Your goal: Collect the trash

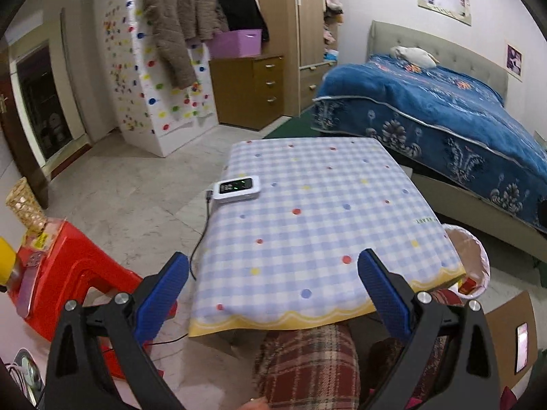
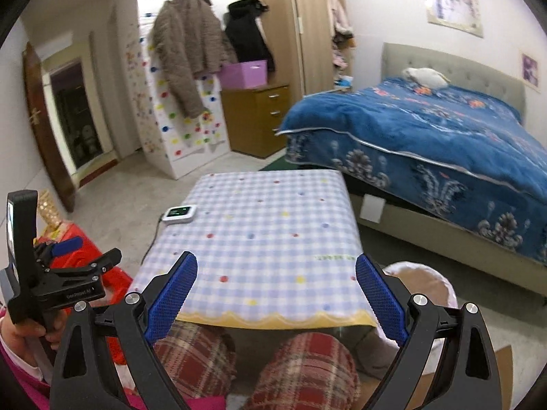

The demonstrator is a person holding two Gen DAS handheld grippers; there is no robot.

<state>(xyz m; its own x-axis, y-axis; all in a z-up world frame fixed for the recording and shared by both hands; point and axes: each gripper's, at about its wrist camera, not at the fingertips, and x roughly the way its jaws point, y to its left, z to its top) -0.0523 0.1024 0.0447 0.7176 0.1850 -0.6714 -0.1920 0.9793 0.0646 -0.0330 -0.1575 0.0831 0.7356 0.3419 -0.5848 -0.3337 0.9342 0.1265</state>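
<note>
Left gripper [image 1: 273, 273]: blue-padded fingers [image 1: 162, 294] are spread wide with nothing between them, held over the near edge of the worktop [image 1: 318, 212]; in the right wrist view its body is also seen from the side at the far left [image 2: 65, 266], gripped by a hand [image 2: 30, 335].
Right gripper [image 2: 276, 280]: fingers [image 2: 172, 297] are likewise released and empty, held above the near edge of the worktop [image 2: 270, 225].
Worktop: a low table covered by a blue-and-white checked cloth with coloured dots and a yellow scalloped hem.
Device [image 1: 236, 188]: a small white box with a lit screen, lying near the worktop's left edge, a dark cable hanging from it to the floor; seen in the right view too [image 2: 179, 213].
Trash: no loose scrap can be made out on the cloth in either view.
Trash bin [image 1: 470, 259]: a pale, bag-lined bin standing at the worktop's near right corner; red wrappers inside are shown only by the left view, while the right view [image 2: 422, 283] shows just its rim and lining.
Red stool [image 1: 68, 266]: on the floor left of the worktop, far more of it exposed in the left view.
Person: plaid-trousered knees [image 2: 307, 365] are tucked under the near edge; both knees are shown by the right view only.
Bed [image 1: 444, 116]: blue quilt, beyond the worktop to the right.
</note>
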